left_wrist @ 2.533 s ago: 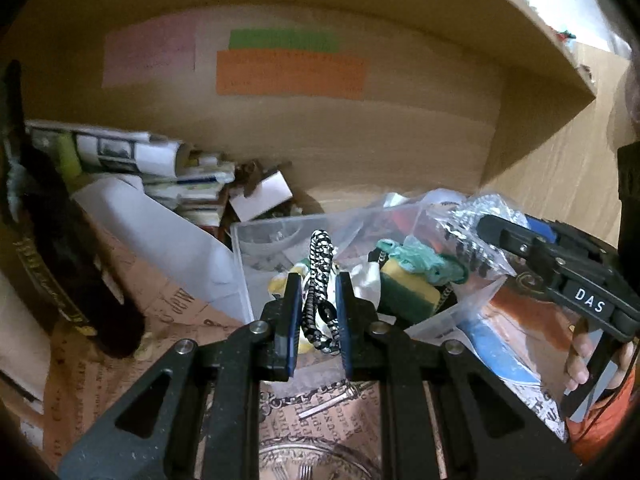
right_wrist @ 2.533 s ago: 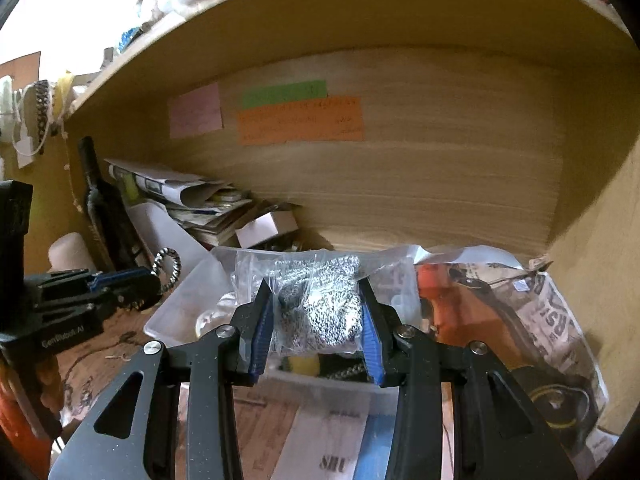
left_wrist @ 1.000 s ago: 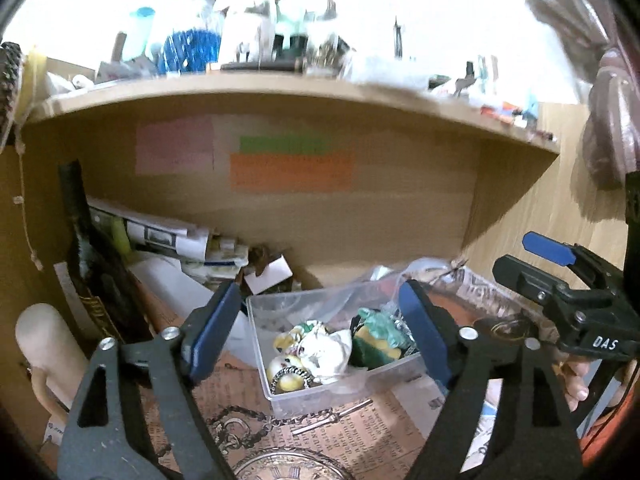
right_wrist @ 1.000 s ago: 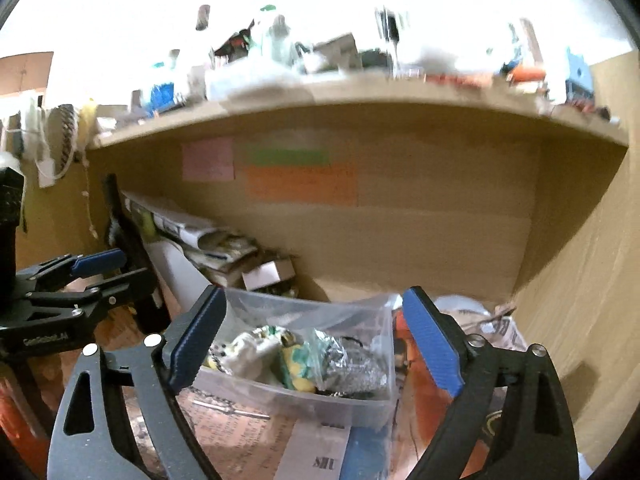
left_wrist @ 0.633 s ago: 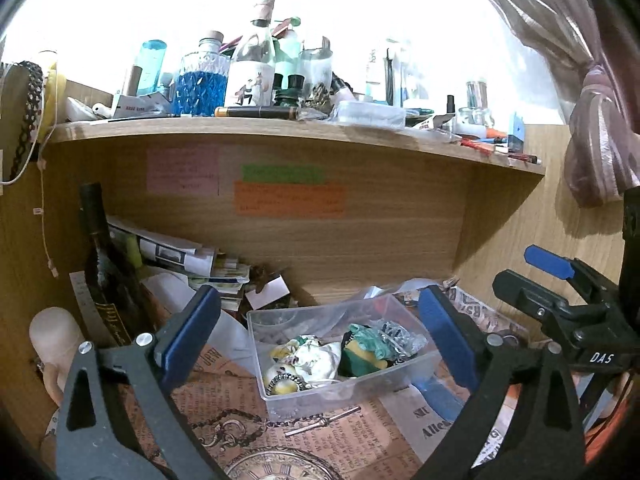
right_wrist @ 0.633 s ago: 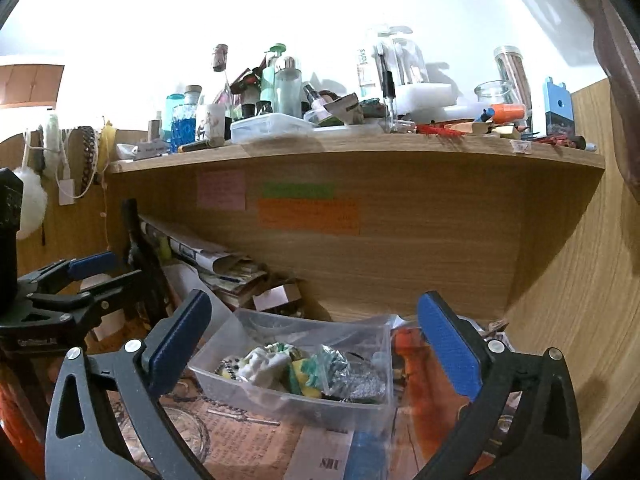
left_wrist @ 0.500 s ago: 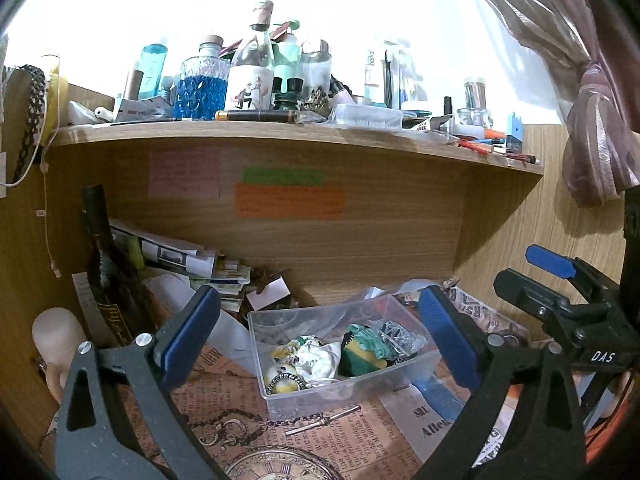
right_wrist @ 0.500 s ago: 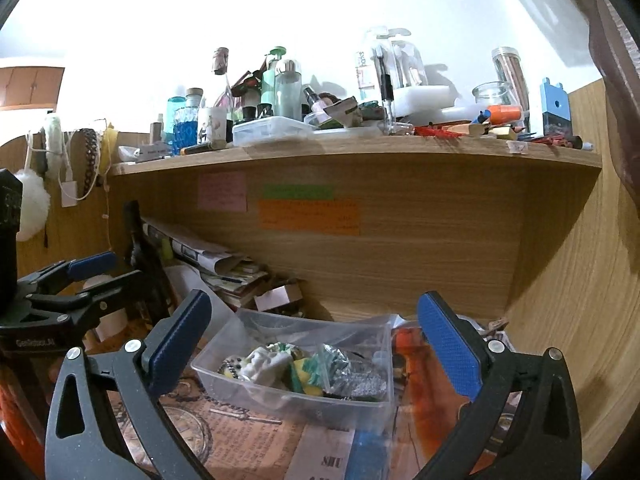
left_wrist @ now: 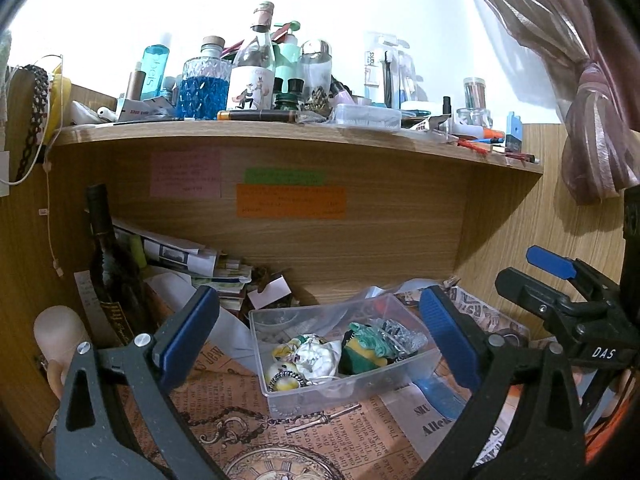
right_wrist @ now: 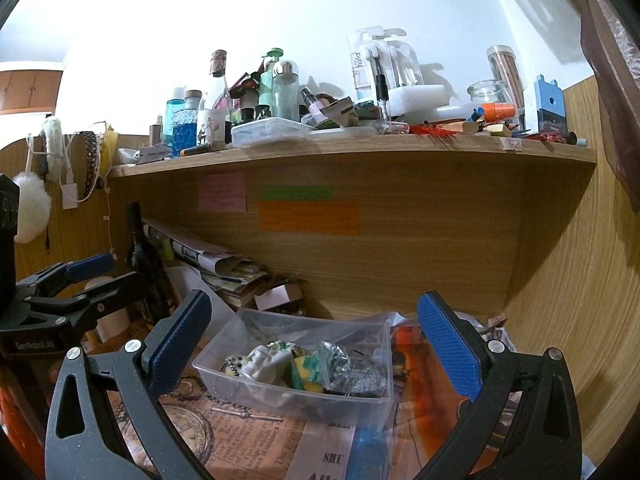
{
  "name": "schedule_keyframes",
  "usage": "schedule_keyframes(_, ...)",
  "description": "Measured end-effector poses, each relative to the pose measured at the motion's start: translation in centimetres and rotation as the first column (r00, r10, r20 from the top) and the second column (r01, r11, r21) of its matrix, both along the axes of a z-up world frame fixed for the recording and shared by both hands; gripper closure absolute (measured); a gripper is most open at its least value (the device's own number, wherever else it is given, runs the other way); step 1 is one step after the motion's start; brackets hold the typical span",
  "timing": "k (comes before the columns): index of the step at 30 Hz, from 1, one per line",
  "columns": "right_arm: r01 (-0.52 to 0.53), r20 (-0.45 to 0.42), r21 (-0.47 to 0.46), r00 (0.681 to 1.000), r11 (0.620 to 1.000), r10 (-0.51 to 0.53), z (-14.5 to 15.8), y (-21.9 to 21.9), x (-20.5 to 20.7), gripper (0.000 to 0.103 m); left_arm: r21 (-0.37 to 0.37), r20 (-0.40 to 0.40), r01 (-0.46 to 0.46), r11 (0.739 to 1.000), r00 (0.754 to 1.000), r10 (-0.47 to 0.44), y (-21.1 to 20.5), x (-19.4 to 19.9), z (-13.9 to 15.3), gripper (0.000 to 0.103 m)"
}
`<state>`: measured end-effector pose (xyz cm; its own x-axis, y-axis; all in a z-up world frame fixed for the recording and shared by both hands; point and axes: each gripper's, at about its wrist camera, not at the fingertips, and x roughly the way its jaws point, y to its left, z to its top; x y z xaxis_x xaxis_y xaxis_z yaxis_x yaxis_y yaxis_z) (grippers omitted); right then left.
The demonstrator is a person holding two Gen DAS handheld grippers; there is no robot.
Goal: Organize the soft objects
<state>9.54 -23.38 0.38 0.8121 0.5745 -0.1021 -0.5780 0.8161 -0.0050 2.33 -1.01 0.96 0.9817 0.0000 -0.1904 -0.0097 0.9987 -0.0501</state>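
Left wrist view: left gripper (left_wrist: pixel 320 336) is hanging wide open and empty above the clear bin (left_wrist: pixel 344 388), which is holding the soft objects (left_wrist: pixel 340 356). "DAS" is showing right of the bin.

Right wrist view: right gripper (right_wrist: pixel 316 344) is likewise gaping, empty. A low re-entry is risking tipping the bin. "GenRobot.AI" is showing left of the bin.

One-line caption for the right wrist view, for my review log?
Right gripper open and empty above a clear bin of soft items under a cluttered shelf.
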Motion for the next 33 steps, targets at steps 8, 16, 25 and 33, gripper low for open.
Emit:
schedule_keyframes(8, 0.002, -0.005, 0.002, 1.000, 1.000, -0.002, -0.10, -0.05, 0.12, 0.000, 0.010, -0.006, -0.012, 1.000, 1.000, 0.012, -0.49, 0.22, -0.16, 0.001)
schedule_keyframes(16, 0.002, -0.009, 0.000, 1.000, 1.000, -0.002, -0.21, 0.05, 0.25, 0.000, 0.011, -0.007, -0.008, 1.000, 1.000, 0.008, -0.26, 0.30, -0.22, 0.001)
schedule_keyframes(25, 0.002, -0.010, 0.001, 1.000, 1.000, -0.002, -0.21, -0.02, 0.29, 0.000, 0.012, -0.008, -0.012, 1.000, 1.000, 0.012, -0.39, 0.33, -0.25, 0.001)
schedule_keyframes(33, 0.003, -0.010, 0.001, 1.000, 1.000, -0.003, -0.25, 0.03, 0.25, 0.000, 0.011, -0.008, -0.008, 1.000, 1.000, 0.008, -0.27, 0.34, -0.25, 0.000)
